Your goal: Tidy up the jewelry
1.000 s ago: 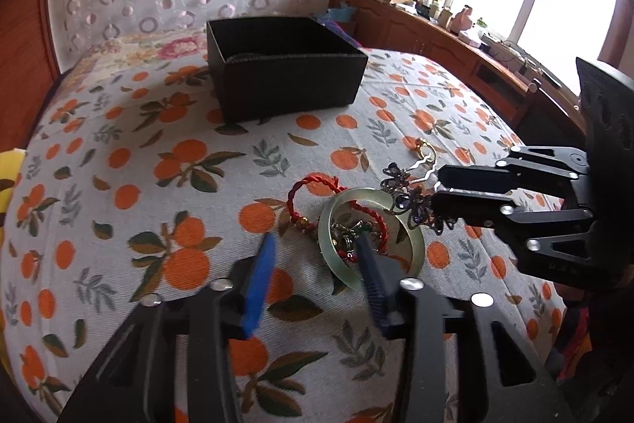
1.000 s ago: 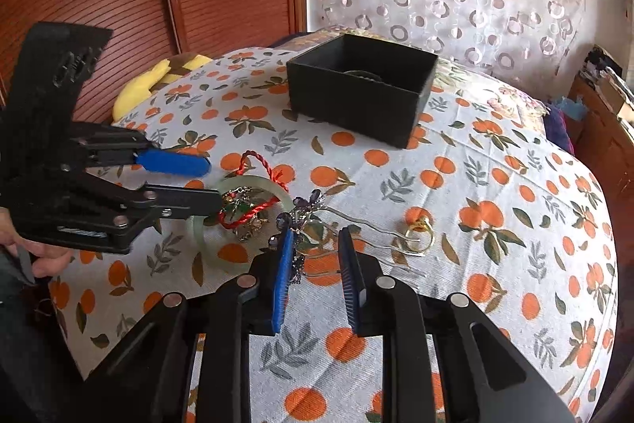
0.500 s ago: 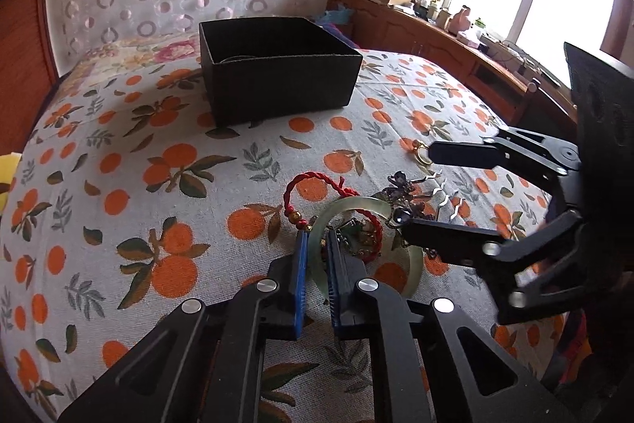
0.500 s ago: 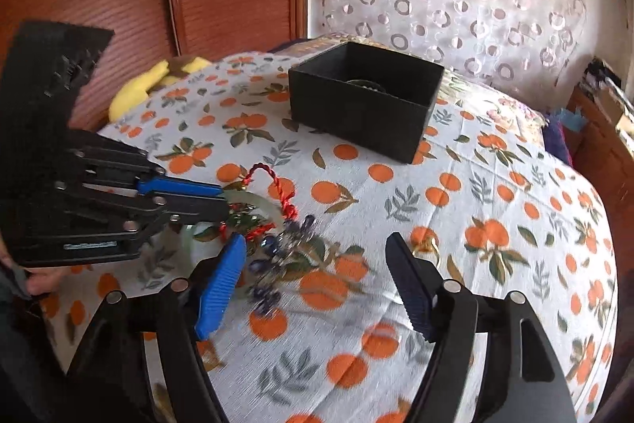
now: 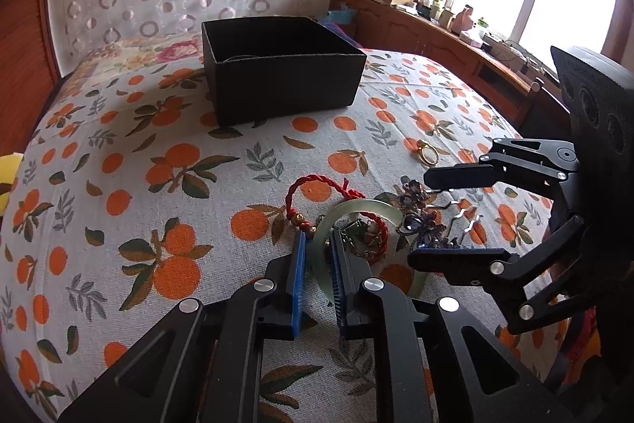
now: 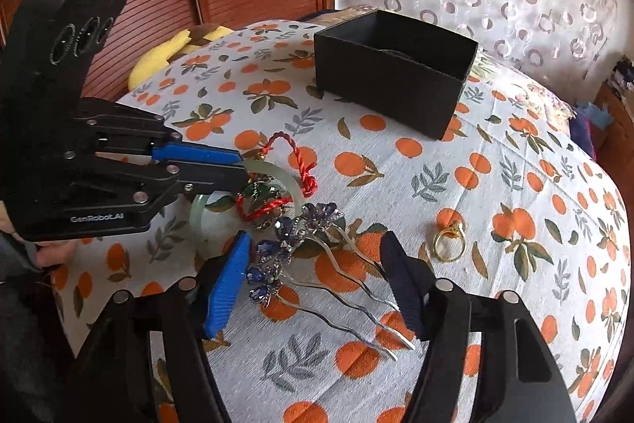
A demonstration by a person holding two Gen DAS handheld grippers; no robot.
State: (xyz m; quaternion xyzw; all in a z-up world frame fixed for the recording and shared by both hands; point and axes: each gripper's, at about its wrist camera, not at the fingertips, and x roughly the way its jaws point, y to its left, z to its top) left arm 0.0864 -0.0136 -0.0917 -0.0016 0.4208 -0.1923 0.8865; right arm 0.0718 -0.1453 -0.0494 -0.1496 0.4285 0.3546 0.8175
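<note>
A pale green jade bangle (image 5: 358,205) lies on the orange-print bedspread with a red cord bracelet (image 5: 313,181) and a small beaded piece tangled in it. My left gripper (image 5: 317,240) has its blue pads on both sides of the bangle's near rim, and its jaws are easing open slightly. In the right wrist view the left gripper (image 6: 237,167) clamps the bangle (image 6: 277,171) from the left. A purple-flowered silver hairpin (image 6: 285,244) lies between the spread, closing jaws of my right gripper (image 6: 317,238), and neither pad touches it. The gold ring (image 6: 447,244) lies to the right.
An open black box (image 5: 285,86) stands further back on the bed. A yellow plush (image 6: 158,54) sits by the wooden wardrobe. A cluttered sideboard (image 5: 436,34) runs under the window. A person's hand (image 6: 51,248) holds the left gripper at the bed's edge.
My left gripper went from open beside the bangle to closed on its rim. My right gripper let go of the hairpin's flowered head and opened wide; the hairpin now lies flat between its jaws.
</note>
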